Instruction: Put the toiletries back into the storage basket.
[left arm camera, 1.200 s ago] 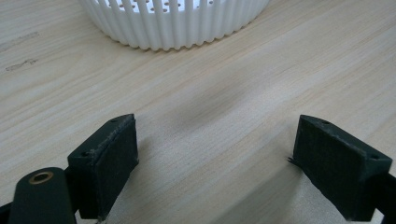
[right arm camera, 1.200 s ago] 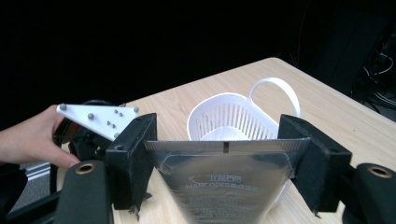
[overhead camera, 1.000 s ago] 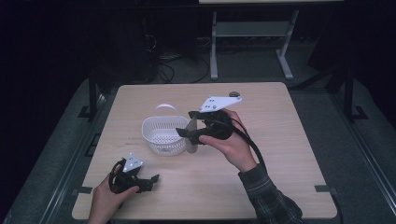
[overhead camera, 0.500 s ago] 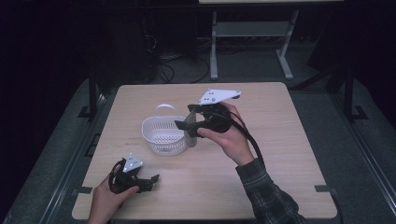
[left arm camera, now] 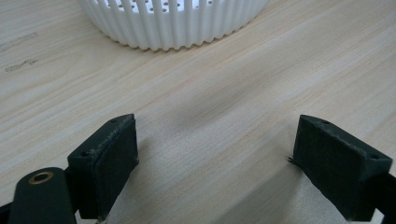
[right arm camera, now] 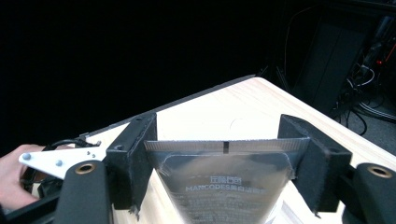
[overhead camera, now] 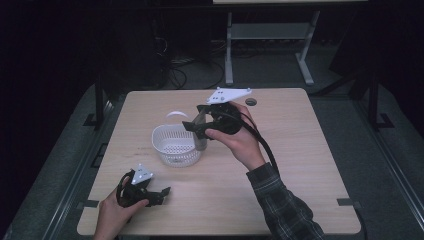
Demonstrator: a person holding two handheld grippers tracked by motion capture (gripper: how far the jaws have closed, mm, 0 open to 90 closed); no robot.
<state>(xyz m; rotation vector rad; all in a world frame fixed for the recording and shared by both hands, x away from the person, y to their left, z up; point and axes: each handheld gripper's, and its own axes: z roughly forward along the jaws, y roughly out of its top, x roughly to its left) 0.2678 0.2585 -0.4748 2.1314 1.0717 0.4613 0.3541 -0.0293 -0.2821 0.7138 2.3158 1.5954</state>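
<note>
Basket (overhead camera: 175, 145) holds nothing; right hand-held gripper (right arm camera: 224, 163) grips pouch (right arm camera: 226, 186).

Two black jaws of the left tool (left arm camera: 212, 163) rise from the bottom corners of the frame, one at lower left and one at lower right, standing wide apart with only bare wood grain between them. The pale wooden surface (left arm camera: 224, 93) spreads across the frame. At the top, left of centre, sits the curved, slotted wall of a white basket (left arm camera: 173, 23), well apart from the jaws.
</note>
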